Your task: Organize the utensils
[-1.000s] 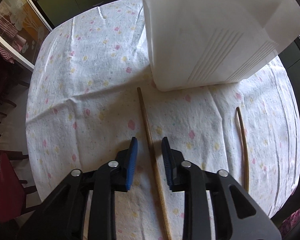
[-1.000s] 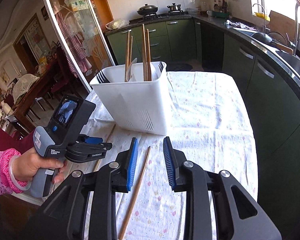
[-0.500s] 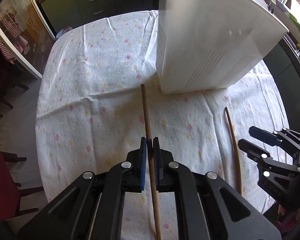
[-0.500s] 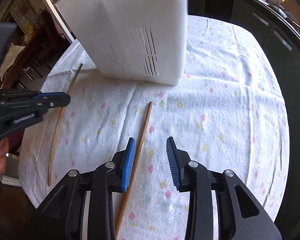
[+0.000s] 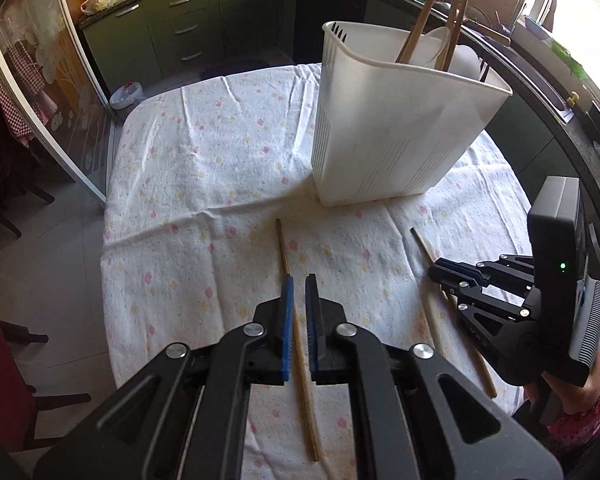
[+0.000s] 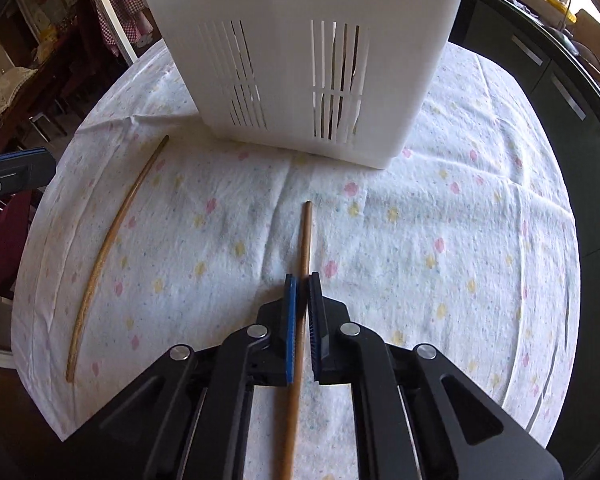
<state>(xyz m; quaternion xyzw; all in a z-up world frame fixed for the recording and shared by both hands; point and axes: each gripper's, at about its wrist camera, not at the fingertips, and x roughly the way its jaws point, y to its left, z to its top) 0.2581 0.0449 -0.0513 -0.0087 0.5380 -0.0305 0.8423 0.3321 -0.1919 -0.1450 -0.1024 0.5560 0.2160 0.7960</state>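
A white slotted utensil holder [image 5: 396, 128] stands on the flowered tablecloth [image 5: 204, 184] with several chopsticks and a white spoon upright in it; it also shows in the right wrist view [image 6: 300, 56]. My left gripper [image 5: 298, 284] is shut on a wooden chopstick [image 5: 286, 252] and holds it above the cloth. My right gripper [image 6: 302, 282] is shut on the other wooden chopstick [image 6: 305, 236]; it also shows in the left wrist view [image 5: 440, 272] over that chopstick [image 5: 422, 242]. The left one's chopstick [image 6: 112, 232] shows at the left of the right wrist view.
The table edge runs close on the near side [image 6: 40, 360]. Dark green kitchen cabinets [image 5: 172, 28] and a counter with a sink [image 5: 536, 20] curve behind the table. A glass sliding door [image 5: 40, 92] and red chairs [image 5: 4, 392] stand at the left.
My right gripper came down over its chopstick and shut on it. My left gripper, shut on its chopstick half a second ago, has lifted and tilted up so the holder's rim shows.
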